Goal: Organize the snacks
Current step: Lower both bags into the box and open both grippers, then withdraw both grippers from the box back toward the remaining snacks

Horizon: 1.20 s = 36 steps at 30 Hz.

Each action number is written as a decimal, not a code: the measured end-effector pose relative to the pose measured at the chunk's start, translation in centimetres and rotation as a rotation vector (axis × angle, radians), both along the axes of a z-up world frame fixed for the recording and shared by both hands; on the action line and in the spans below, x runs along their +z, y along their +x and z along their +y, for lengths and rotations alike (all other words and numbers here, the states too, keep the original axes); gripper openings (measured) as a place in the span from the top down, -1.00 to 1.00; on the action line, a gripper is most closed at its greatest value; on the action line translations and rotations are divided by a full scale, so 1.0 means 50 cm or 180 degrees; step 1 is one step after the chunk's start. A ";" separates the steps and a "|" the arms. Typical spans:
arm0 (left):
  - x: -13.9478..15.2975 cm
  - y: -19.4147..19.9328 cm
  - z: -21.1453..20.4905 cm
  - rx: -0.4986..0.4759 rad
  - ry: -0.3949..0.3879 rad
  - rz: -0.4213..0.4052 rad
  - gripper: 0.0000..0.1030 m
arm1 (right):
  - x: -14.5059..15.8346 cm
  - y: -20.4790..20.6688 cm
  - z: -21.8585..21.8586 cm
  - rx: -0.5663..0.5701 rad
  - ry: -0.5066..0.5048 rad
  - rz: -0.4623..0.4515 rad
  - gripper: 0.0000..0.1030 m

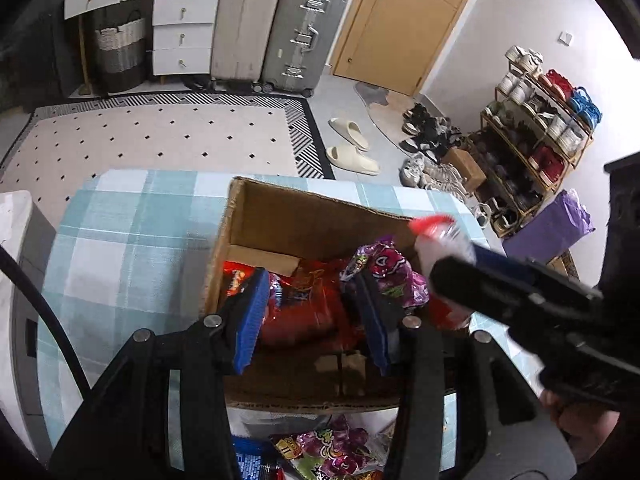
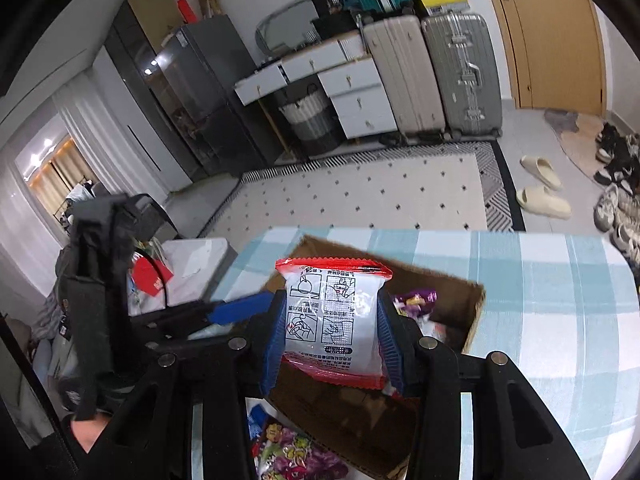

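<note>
An open cardboard box (image 1: 304, 216) stands on the checked tablecloth and holds a red snack bag (image 1: 304, 304) and a purple candy bag (image 1: 384, 268). My left gripper (image 1: 312, 312) is open and empty, its blue fingers hanging just above the red bag inside the box. My right gripper (image 2: 332, 332) is shut on a white and red snack packet (image 2: 332, 320) and holds it over the box (image 2: 460, 320). It shows blurred at the box's right rim in the left wrist view (image 1: 440, 240). More snack bags (image 1: 332, 452) lie in front of the box.
The table (image 1: 120, 248) carries a blue and white checked cloth. A white appliance (image 1: 16, 280) stands at its left. On the floor beyond are a rug (image 1: 160, 140), slippers (image 1: 352, 144), suitcases (image 1: 280, 28) and a shoe rack (image 1: 536, 128).
</note>
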<state>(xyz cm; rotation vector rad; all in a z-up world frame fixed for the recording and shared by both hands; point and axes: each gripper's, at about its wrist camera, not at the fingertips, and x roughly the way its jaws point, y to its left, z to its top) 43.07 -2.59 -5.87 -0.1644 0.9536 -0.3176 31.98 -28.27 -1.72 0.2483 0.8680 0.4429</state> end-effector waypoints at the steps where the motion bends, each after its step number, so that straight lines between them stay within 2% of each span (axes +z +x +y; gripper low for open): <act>1: 0.003 -0.001 0.002 0.0011 0.0001 -0.0009 0.17 | -0.002 -0.001 0.002 0.0006 0.0001 0.0020 0.16; 5: 0.022 -0.024 0.002 0.0011 0.0062 -0.0060 0.07 | -0.014 -0.005 0.000 -0.0070 -0.0042 0.0059 0.09; 8: 0.034 -0.039 0.006 0.0014 0.0133 -0.0108 0.05 | -0.015 -0.009 -0.004 -0.0110 -0.0067 0.0063 -0.04; 16: 0.066 -0.082 0.015 0.0040 0.0187 -0.0155 0.01 | 0.023 -0.047 -0.025 -0.0169 -0.0093 -0.0119 -0.04; 18: 0.077 -0.097 0.011 0.0032 0.0244 -0.0212 0.00 | 0.035 -0.056 -0.028 -0.0170 -0.0103 -0.0152 -0.04; 24: 0.130 -0.161 0.003 0.0049 0.0380 -0.0448 -0.23 | 0.076 -0.100 -0.043 -0.0185 -0.0027 -0.0280 -0.06; 27: 0.165 -0.203 -0.003 0.0072 0.0440 -0.0604 -0.40 | 0.104 -0.132 -0.043 -0.0149 -0.0057 -0.0418 -0.16; 29: 0.189 -0.229 -0.008 0.0079 0.0472 -0.0707 -0.53 | 0.123 -0.157 -0.041 -0.0123 -0.0105 -0.0515 -0.17; 32: 0.222 -0.270 -0.012 0.0060 0.0499 -0.0836 -0.54 | 0.147 -0.194 -0.042 -0.0080 -0.0098 -0.0625 -0.17; 36: 0.262 -0.327 -0.021 0.0016 0.0526 -0.0946 -0.56 | 0.177 -0.244 -0.046 -0.0065 -0.0105 -0.0783 -0.38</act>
